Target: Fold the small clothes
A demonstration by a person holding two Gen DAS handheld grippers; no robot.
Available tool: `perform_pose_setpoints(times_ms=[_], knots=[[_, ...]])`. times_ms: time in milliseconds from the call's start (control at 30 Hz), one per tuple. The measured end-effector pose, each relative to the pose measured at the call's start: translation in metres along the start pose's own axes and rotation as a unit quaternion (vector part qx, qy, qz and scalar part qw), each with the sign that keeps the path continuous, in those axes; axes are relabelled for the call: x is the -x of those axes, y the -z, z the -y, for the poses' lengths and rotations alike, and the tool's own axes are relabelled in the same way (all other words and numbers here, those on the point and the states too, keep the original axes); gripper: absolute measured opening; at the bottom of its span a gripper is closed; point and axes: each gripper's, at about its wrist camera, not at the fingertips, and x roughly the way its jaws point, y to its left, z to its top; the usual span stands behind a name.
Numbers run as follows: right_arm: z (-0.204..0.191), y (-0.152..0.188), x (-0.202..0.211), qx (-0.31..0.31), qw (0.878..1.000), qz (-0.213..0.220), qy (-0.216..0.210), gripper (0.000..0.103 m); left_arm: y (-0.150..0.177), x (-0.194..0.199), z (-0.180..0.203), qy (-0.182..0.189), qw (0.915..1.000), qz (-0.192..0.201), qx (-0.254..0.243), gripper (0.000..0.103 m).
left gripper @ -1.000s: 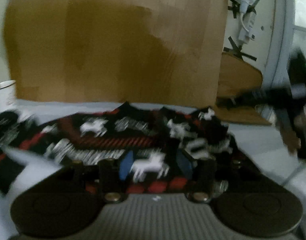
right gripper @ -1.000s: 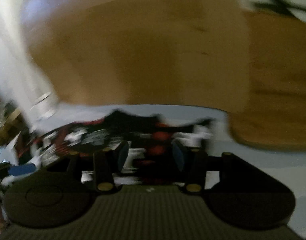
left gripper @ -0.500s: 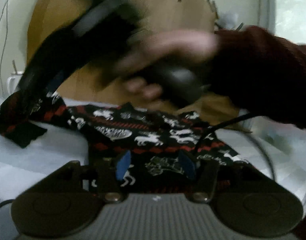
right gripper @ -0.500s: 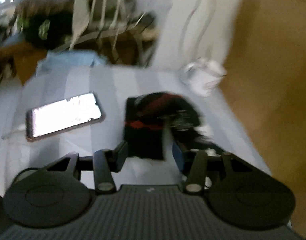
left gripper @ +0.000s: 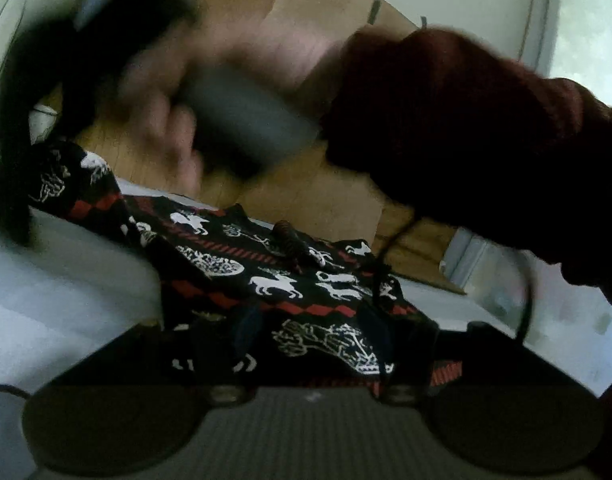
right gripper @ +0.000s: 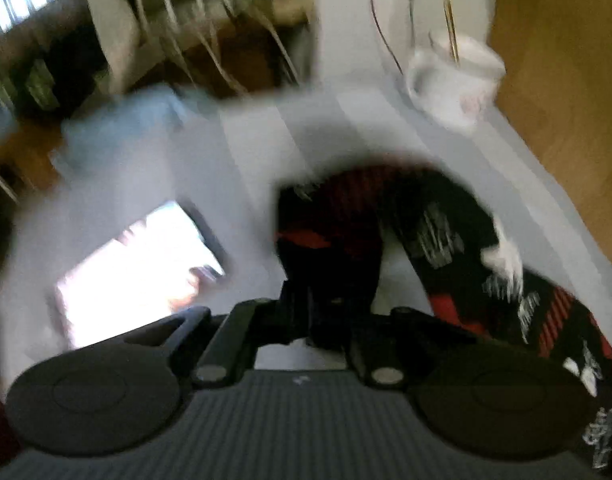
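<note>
While the patterned sweater (left gripper: 289,280) lies spread on the white counter (left gripper: 65,280), the right claw (right gripper: 326,312) looks clamped on its sleeve (right gripper: 330,240), lifted clear of the surface near a lit phone (right gripper: 137,256) and a white mug (right gripper: 454,76). The left claw (left gripper: 310,332) stands apart over the hem, gripping nothing. I judge the sleeve fold is in hand; next, the sleeve must be carried across the body and laid flat.

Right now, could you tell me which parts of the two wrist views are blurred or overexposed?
Left wrist view: the hand is motion-smeared, while the patterned garment reads fairly sharp. Right wrist view: heavy blur throughout, and the phone screen is blown out white.
</note>
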Motion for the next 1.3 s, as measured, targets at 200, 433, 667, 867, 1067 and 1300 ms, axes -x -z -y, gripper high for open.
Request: perform_pose_setpoints(times_ms=[200,433,667,867,1067,1300], knots=[[-0.020,-0.039,0.126,-0.013,0.989,0.145,-0.037,0.008,-0.003,0.005,-0.005,-0.002,0.9996,0.020,0.017,0.059],[0.047,-0.007,0.221,-0.070,0.972,0.216,0.052,0.008,-0.021,0.018,-0.016,-0.038,0.9983,0.029,0.033,0.063],[0.128,0.081,0.287,-0.175,0.944,0.263,0.094,0.008,-0.059,0.017,-0.037,-0.102,0.9931,0.039,0.043,0.077],[0.189,0.161,0.338,-0.294,0.897,0.317,0.090,0.008,-0.098,-0.027,-0.050,-0.162,0.9861,0.018,0.035,0.079],[0.217,0.230,0.351,-0.370,0.868,0.308,0.125,0.031,-0.119,-0.103,-0.069,-0.195,0.9794,-0.032,0.041,0.080],[0.211,0.280,0.316,-0.349,0.868,0.269,0.228,0.070,-0.119,-0.187,-0.096,-0.205,0.9687,-0.120,0.073,0.079]])
